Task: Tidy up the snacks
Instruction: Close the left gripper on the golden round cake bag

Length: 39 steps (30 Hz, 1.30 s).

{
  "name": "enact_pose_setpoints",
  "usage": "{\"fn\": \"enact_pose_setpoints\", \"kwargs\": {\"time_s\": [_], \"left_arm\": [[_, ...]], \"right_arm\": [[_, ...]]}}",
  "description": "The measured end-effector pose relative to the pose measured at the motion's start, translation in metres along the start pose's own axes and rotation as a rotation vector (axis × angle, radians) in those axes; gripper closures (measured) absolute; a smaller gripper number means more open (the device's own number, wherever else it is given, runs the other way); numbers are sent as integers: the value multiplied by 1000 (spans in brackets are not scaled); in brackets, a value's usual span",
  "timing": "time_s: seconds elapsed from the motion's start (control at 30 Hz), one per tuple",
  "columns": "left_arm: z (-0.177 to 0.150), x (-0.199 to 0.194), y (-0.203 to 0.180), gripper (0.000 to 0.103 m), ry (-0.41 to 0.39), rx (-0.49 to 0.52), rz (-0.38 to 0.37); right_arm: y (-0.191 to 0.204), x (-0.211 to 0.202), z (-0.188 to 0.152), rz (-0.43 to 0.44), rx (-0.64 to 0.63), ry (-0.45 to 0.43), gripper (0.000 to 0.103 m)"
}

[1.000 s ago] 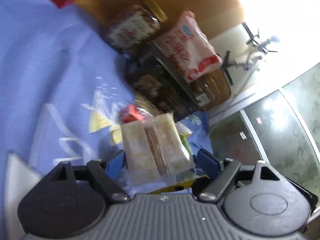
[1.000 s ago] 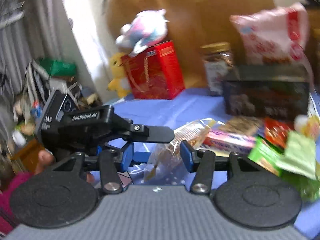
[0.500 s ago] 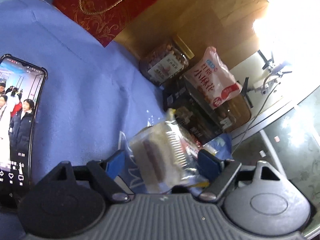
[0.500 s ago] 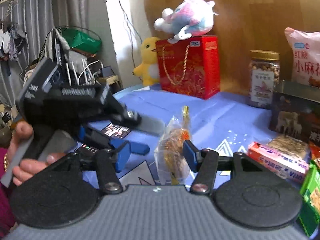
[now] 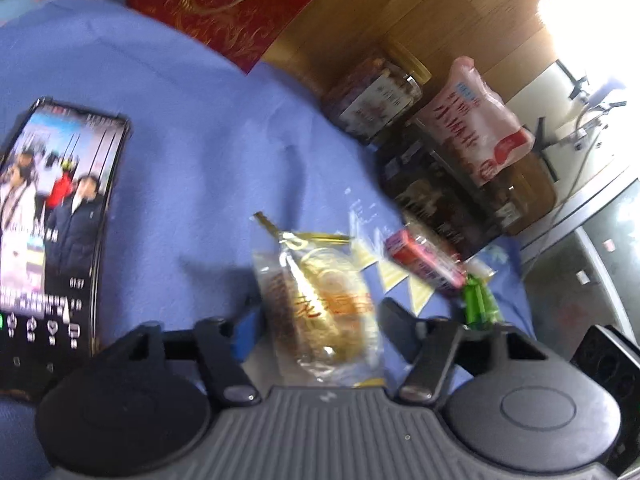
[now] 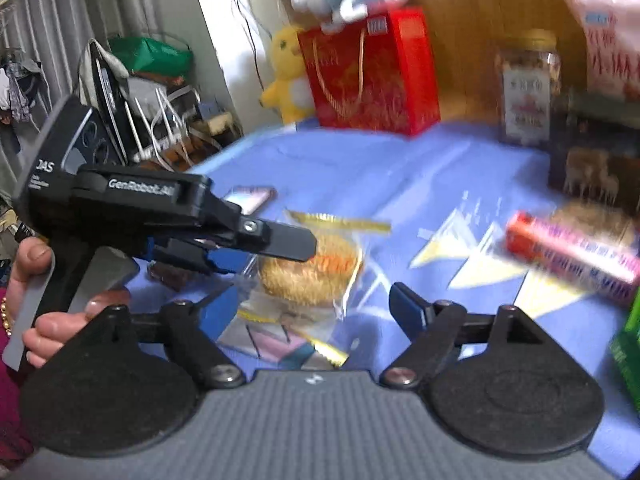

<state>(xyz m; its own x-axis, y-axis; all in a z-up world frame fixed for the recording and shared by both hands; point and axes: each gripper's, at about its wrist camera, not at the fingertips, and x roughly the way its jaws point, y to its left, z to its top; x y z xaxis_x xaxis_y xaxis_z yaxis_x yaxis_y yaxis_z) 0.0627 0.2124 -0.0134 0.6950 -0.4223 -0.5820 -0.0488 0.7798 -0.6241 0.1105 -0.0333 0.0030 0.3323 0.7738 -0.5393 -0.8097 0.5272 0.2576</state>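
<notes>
A round golden pastry in a clear, gold-trimmed packet [image 5: 320, 300] sits between the fingers of my left gripper [image 5: 320, 326], just above the blue tablecloth [image 5: 200, 140]. The left jaws are closing and their pads meet the wrapper's sides. The right wrist view shows the same pastry packet [image 6: 308, 276] face-on, with the left gripper [image 6: 272, 256] reaching in from the left in a person's hand [image 6: 44, 320]. My right gripper [image 6: 308, 300] is opening wide; its blue pads stand apart from the packet on both sides.
A lit phone [image 5: 52, 224] lies on the cloth at left. Along the back stand a red gift bag [image 6: 372, 76], a nut jar [image 6: 526, 88], a dark box [image 6: 592, 164] and a pink snack bag [image 5: 476, 120]. A red-purple snack bar [image 6: 572, 256] and a green packet [image 6: 628, 356] lie at right.
The right gripper, shut on the packet before, has spread its fingers and let it go. The left gripper has drawn its fingers in around the packet, which now shows its round face.
</notes>
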Motion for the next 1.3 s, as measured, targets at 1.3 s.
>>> {"fn": "enact_pose_setpoints", "kwargs": {"time_s": [1.3], "left_arm": [[-42, 61, -106, 43, 158, 308, -72]], "right_arm": [[-23, -102, -80, -354, -37, -78, 29]]}}
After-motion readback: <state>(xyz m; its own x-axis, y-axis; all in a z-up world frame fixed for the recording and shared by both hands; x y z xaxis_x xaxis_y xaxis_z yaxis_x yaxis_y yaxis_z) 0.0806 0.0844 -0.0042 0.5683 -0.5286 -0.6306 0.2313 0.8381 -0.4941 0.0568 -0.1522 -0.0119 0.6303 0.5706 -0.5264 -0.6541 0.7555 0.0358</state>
